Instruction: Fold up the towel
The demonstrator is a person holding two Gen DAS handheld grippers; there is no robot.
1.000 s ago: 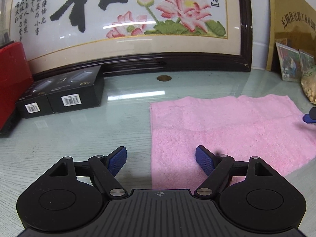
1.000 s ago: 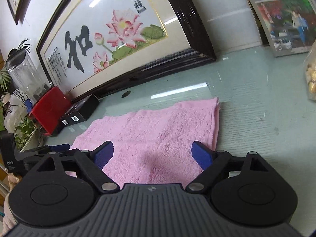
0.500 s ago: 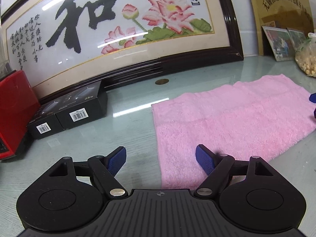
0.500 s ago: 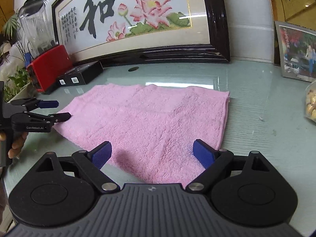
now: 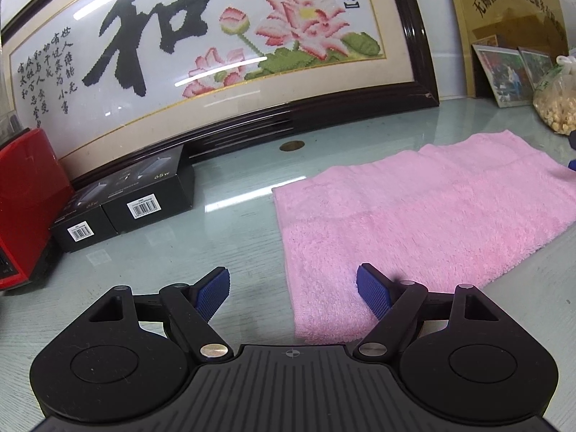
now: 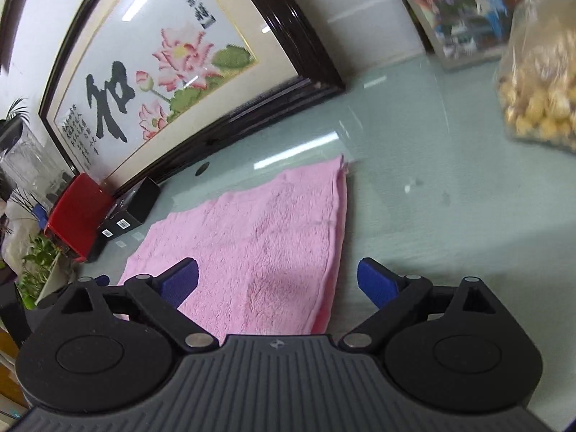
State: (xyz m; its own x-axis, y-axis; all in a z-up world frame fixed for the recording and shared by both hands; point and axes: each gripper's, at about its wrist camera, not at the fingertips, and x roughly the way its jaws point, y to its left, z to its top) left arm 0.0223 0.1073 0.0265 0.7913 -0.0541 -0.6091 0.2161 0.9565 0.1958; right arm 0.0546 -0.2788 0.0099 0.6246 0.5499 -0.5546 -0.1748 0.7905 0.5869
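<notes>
A pink towel lies flat on the glass table. My left gripper hovers over its near left corner, open, with one blue pad over the glass and the other over the cloth. In the right wrist view the towel runs away to the left. My right gripper hangs over the near right corner. Its jaws are opening wide: the towel's right edge lies below the gap and the pads press on nothing.
A large framed lotus embroidery leans on the wall behind the table. Two black boxes and a red appliance stand at the left. A bag of nuts and photo frames stand at the right.
Both views have rolled, so the towel now lies tilted. The right gripper's jaws have spread wider and it has swung toward the towel's right edge, bringing the bag of nuts closer.
</notes>
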